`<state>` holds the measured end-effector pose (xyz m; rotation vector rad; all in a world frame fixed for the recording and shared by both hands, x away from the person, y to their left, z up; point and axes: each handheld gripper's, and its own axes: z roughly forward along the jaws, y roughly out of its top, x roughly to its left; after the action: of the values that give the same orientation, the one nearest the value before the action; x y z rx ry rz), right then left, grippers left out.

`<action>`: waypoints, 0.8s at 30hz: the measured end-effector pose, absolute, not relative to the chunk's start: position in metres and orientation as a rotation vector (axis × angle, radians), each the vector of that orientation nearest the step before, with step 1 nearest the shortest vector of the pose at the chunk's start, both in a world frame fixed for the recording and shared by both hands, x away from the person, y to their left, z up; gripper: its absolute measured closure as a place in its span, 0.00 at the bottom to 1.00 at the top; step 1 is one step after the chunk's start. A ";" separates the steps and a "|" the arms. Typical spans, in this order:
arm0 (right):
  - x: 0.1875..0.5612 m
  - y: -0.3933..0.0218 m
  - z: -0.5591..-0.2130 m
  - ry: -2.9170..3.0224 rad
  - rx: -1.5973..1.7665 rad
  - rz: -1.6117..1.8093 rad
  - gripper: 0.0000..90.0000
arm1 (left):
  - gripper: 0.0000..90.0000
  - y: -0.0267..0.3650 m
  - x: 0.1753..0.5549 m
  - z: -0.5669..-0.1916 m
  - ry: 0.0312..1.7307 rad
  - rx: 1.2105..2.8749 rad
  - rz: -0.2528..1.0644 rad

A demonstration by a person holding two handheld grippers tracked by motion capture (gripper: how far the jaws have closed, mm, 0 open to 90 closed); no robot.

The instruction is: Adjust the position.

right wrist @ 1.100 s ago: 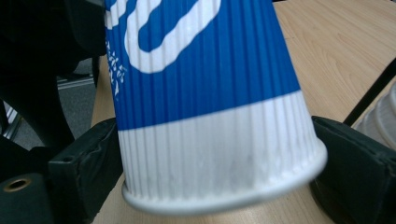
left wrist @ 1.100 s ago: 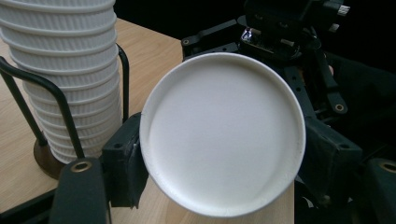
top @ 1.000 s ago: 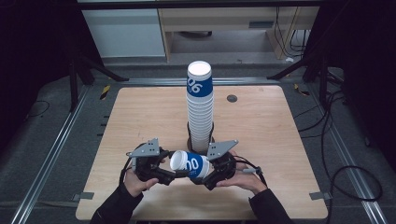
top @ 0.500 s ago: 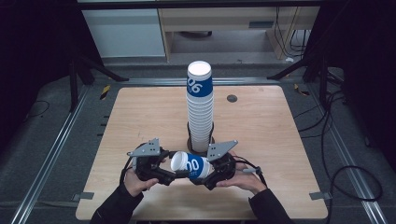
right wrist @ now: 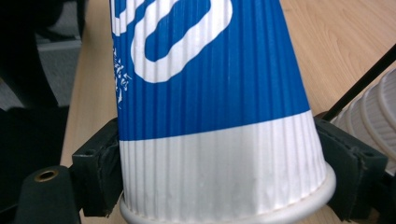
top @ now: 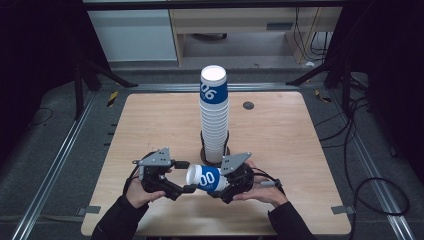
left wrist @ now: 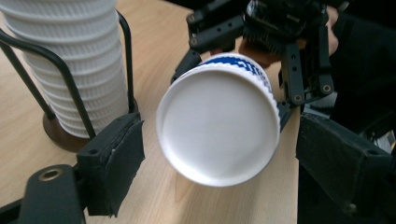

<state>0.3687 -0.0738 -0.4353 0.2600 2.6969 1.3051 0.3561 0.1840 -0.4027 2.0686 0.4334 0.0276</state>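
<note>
Right tongs (top: 226, 186) clamp the rim end of 1 ribbed blue-and-white paper cup (top: 206, 178), held on its side just above the desk (top: 280, 150). Left tongs (top: 184, 176) have just been opening; we find their pads standing clear of the cup's base, which lies between them. We judge the cup light, thin-walled and easily crushed; grip gently at the stiffer rim or base. Beyond stands the cup stack (top: 214, 115) in its wire holder (top: 215, 150).
</note>
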 end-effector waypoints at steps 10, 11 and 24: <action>0.364 -0.061 -0.442 2.739 0.199 1.223 0.17 | 0.17 0.167 0.356 -0.418 0.416 2.205 0.005; 0.364 -0.060 -0.442 2.740 0.197 1.218 0.17 | 0.18 0.166 0.356 -0.418 0.414 2.211 0.005; 0.363 -0.057 -0.444 2.756 0.186 1.202 0.16 | 0.27 0.168 0.356 -0.419 0.415 2.206 -0.010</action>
<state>0.3633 -0.0574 -0.4443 0.1861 2.7562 1.2024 0.3565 0.1681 -0.4190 2.2065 0.4150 -0.0100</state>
